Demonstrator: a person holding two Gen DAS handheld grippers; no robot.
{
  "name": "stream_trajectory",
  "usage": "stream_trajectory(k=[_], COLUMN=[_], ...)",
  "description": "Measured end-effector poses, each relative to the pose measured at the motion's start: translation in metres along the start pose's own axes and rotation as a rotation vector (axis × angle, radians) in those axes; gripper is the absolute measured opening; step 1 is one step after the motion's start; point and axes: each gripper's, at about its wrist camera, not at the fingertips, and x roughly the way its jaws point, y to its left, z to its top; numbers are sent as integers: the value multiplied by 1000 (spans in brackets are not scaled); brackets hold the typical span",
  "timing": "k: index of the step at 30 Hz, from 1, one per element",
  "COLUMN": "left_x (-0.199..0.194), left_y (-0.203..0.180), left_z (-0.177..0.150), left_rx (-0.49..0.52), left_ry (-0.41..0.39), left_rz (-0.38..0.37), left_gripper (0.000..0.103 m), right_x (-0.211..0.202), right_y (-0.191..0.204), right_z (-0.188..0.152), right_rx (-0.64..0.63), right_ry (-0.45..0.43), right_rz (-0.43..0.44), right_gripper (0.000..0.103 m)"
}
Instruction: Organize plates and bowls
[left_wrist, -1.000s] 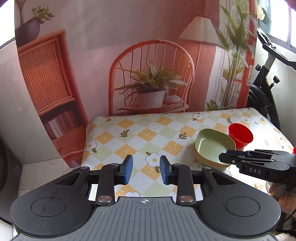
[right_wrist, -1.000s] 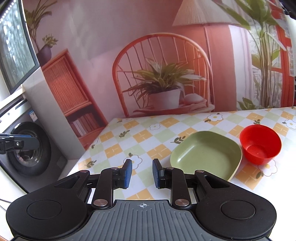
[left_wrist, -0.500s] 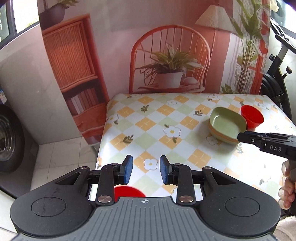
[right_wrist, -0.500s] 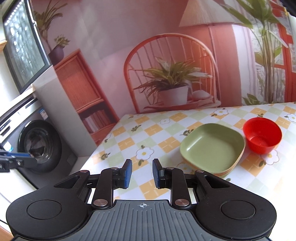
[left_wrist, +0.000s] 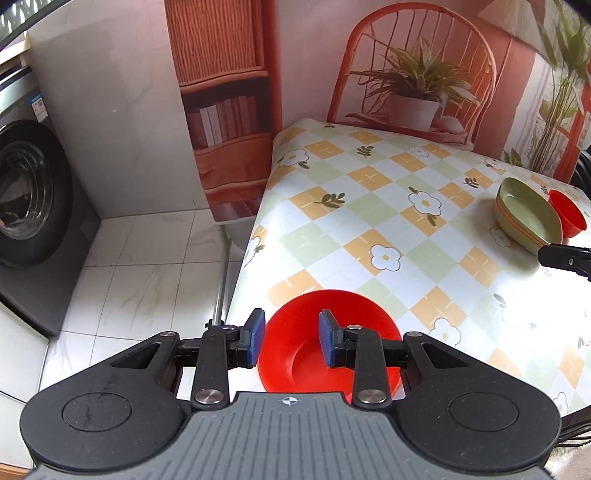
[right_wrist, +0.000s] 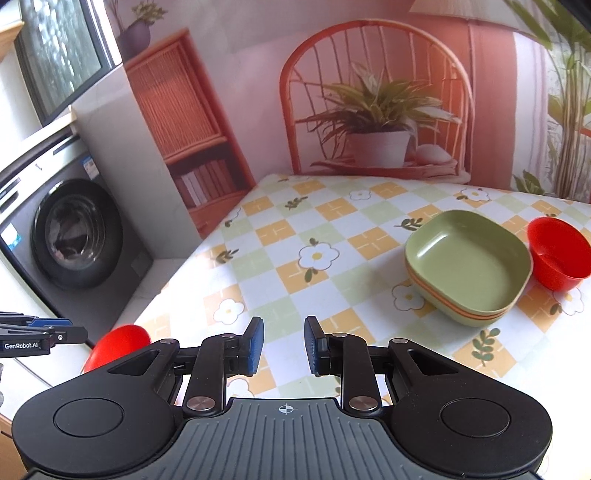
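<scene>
My left gripper (left_wrist: 291, 341) hangs with its jaws apart over a red bowl (left_wrist: 328, 343) at the near left corner of the checked table (left_wrist: 369, 221), gripping nothing. My right gripper (right_wrist: 283, 345), also apart and empty, faces the stacked green plates (right_wrist: 467, 266) at the far right, a second red bowl (right_wrist: 559, 253) just beside them.

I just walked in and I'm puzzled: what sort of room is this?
Probably a home laundry or utility corner dressed up as a dining spot: a washing machine on tiled floor, a table with a flowered cloth and dishes, and a printed backdrop of a chair and plant.
</scene>
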Motion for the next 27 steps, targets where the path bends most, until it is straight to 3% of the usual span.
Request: stream_trajectory(k=[15,27], left_x=[35,53], left_y=[30,40], left_z=[-19,-32], left_rx=[-57,-117], left_ry=[48,55], left_rz=[-72,-117], left_gripper=[33,33], right_x=[52,80], right_y=[64,96], right_z=[4,5], right_rx=[-134,-167], right_ry=[113,167], right_rz=[33,76], right_gripper=[27,28])
